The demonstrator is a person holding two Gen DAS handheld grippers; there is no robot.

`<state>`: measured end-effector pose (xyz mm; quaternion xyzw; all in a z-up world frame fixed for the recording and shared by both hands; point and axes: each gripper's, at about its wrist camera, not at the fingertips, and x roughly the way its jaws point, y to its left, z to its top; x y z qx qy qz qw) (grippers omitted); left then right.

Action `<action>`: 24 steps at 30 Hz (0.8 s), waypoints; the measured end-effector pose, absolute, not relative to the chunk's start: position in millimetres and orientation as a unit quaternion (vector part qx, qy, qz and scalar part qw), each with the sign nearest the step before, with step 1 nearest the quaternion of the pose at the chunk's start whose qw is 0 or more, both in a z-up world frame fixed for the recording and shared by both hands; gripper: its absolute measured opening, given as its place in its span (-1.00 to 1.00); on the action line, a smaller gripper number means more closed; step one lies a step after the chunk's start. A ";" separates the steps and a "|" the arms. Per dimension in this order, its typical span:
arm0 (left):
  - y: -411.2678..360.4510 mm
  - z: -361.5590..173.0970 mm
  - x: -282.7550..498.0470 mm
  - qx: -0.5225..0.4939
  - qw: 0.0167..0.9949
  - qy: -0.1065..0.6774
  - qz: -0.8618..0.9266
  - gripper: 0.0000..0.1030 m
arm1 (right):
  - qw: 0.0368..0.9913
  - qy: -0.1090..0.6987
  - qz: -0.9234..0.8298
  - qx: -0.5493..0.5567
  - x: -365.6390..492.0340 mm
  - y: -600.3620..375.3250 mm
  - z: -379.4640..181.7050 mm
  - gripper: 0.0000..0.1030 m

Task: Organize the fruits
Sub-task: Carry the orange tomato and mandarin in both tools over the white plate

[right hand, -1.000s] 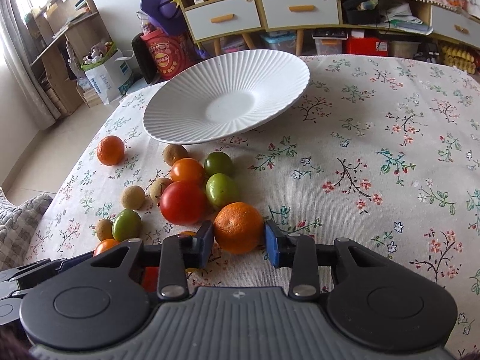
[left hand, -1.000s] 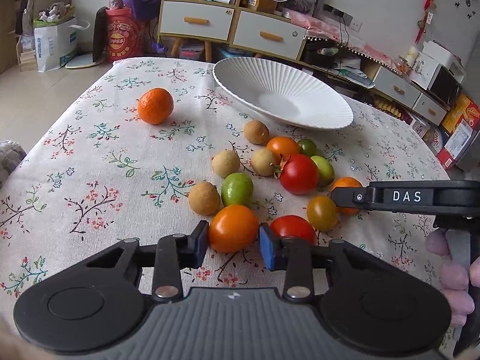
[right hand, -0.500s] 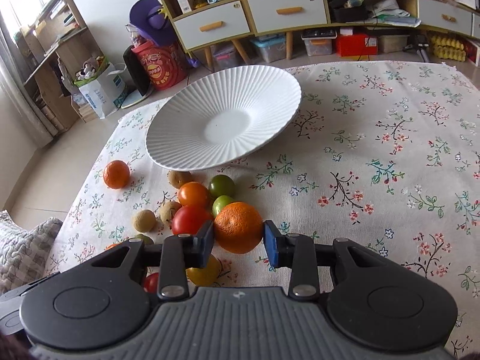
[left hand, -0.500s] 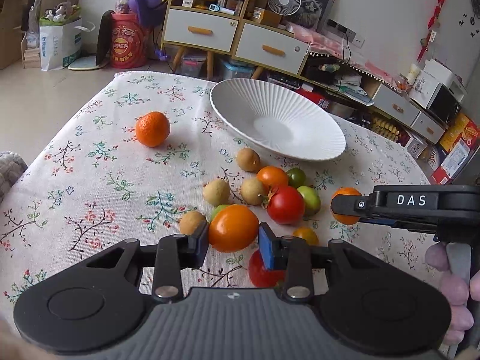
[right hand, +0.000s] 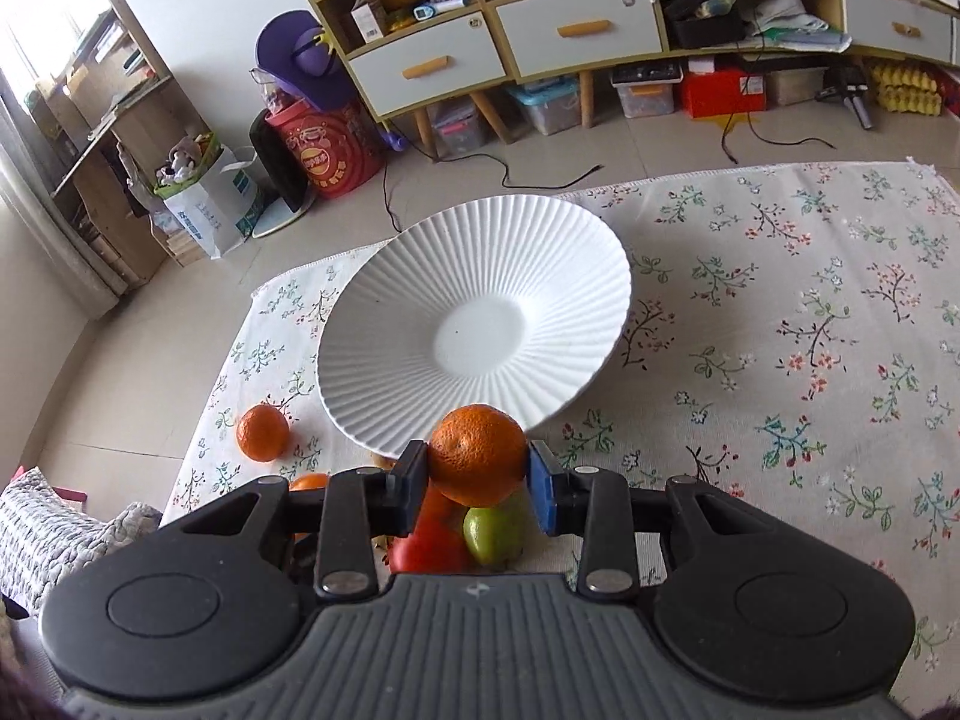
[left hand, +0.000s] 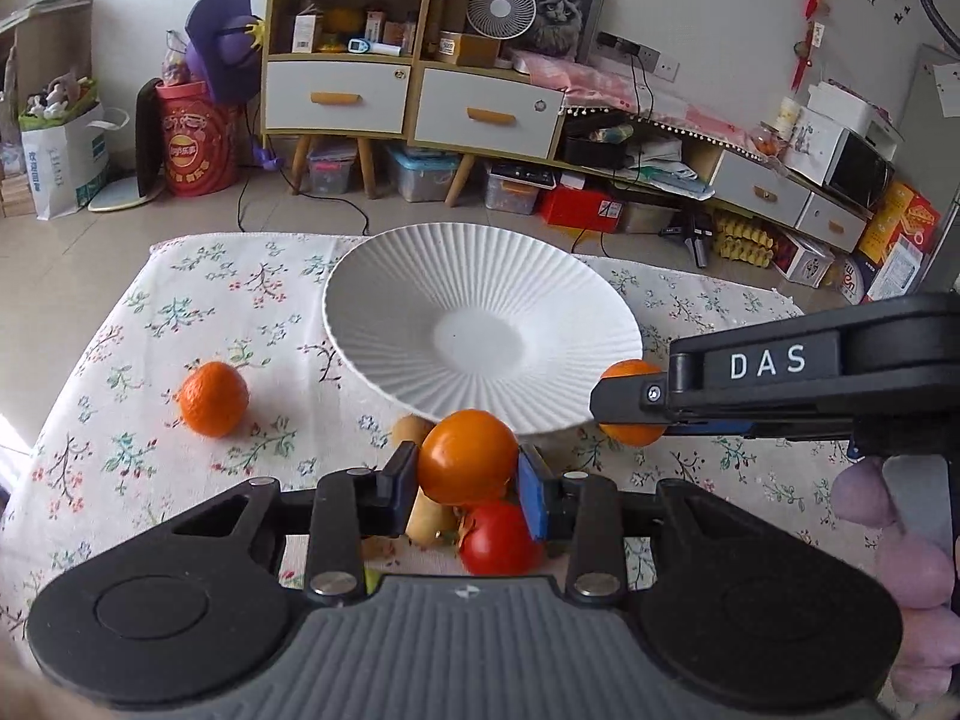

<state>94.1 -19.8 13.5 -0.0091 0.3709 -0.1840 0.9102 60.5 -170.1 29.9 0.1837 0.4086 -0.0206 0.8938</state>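
Fingers (left hand: pixel 528 498) pinching smooth orange tomato (left hand: pixel 467 457), seemingly

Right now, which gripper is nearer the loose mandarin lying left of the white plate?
Left. The left gripper, clamping an orange tomato, is just right of the loose mandarin; the right gripper, holding a second mandarin, sits farther right.

A pale tiled floor (left hand: pixel 372 222) is seen beyond the table. A wooden shelf unit with white drawers (left hand: pixel 339 97) is set against a light wall (left hand: pixel 708 6), with a small fan (left hand: pixel 501 9) on top. Storage boxes (right hand: pixel 543 105) are kept beneath. Daylight is admitted through a window (right hand: pixel 36 30).
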 end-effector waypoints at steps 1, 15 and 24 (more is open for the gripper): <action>-22.1 13.4 99.1 -0.005 0.910 0.368 -0.190 -0.40 | 0.895 0.408 -0.020 0.181 64.7 -172.1 29.1 -0.38; -52.4 -8.6 149.6 0.057 0.903 0.362 -0.223 -0.40 | 0.898 0.395 0.024 0.194 107.0 -191.4 13.7 -0.38; -56.2 -17.7 166.2 0.052 0.903 0.365 -0.220 -0.40 | 0.896 0.404 0.033 0.181 118.0 -190.0 4.9 -0.38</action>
